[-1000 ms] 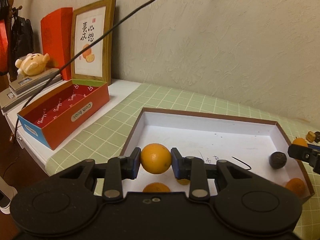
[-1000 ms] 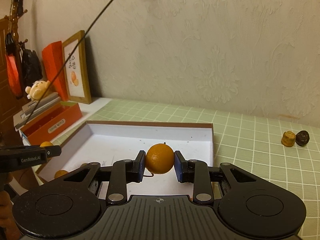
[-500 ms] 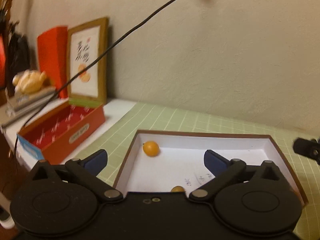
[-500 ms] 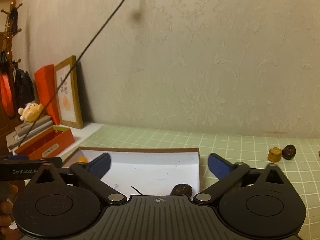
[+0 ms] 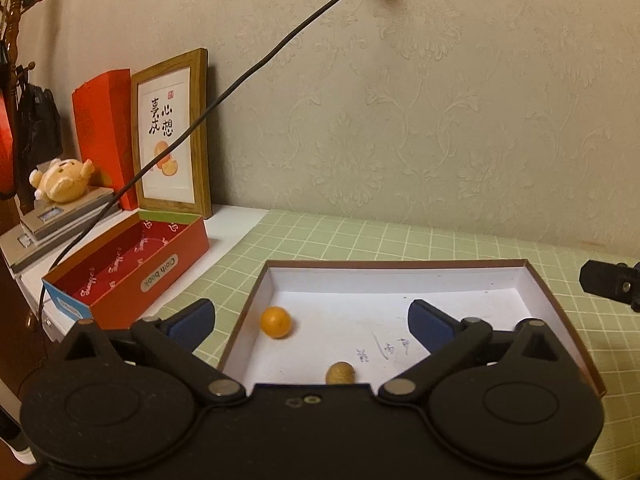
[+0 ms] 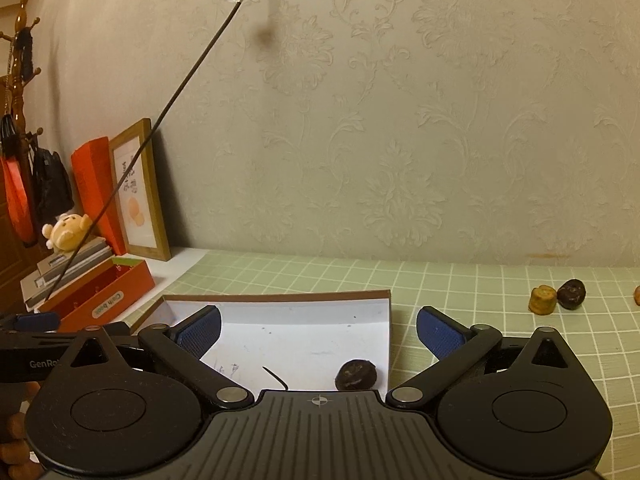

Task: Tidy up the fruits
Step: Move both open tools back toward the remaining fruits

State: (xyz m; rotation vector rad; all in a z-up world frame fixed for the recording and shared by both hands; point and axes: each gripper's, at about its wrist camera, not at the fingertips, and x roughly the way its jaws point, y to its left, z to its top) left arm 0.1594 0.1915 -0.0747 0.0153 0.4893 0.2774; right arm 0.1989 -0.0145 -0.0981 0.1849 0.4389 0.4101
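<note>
The left claw (image 5: 311, 320) stands wide open, with nothing between its blue pads (image 5: 430, 325). Below and ahead of it lies a shallow white box (image 5: 392, 270) with a brown rim, on the green checked surface (image 5: 320, 232). Inside the box, an orange (image 5: 275, 322) rests near the left wall, apart from the pads. A smaller tan fruit (image 5: 340, 374) lies closer to the camera, partly hidden by the claw body.

The right claw (image 6: 318, 332) is also fully open and holds nothing. Under it, in the near right corner of the same box (image 6: 280, 298), sits a dark wrinkled fruit (image 6: 356, 374). Far to the right on the surface (image 6: 440, 280), a brown fruit (image 6: 543, 300) and a dark fruit (image 6: 572, 294) lie side by side, touching or almost touching.

At the left, a red box (image 5: 132, 272) stands open, and behind it a framed picture (image 5: 172, 136) leans on the wall.
</note>
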